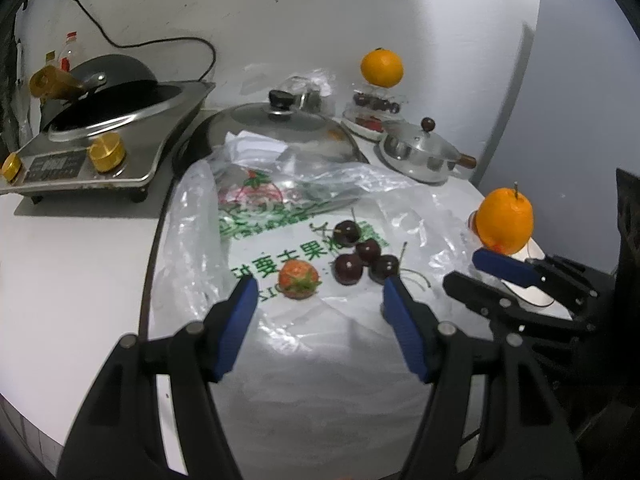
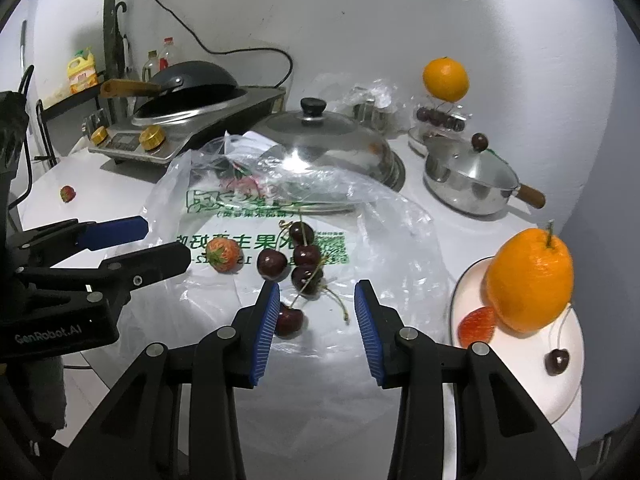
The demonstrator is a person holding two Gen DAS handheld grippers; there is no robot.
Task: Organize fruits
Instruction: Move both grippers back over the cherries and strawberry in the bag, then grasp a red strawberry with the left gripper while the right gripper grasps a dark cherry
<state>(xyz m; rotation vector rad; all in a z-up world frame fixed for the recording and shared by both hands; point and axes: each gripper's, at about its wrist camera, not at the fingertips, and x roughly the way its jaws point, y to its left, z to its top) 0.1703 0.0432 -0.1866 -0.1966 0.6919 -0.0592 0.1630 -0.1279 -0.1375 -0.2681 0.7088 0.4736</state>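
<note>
Two matching handheld tools, the left tool [image 1: 316, 304] and the right tool [image 2: 316, 306], each built of matte black plastic linkage arms joined by round silver pivot screws, ending in two flat ribbed blue pads [image 2: 265, 334], with white "GenRobot.AI" lettering on one black housing.

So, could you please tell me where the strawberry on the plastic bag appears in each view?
Left wrist: strawberry low centre, between the left gripper's fingertips.
Right wrist: strawberry left of centre, by the left gripper's tip.
Shared landmark: cherries just right of it.
</note>
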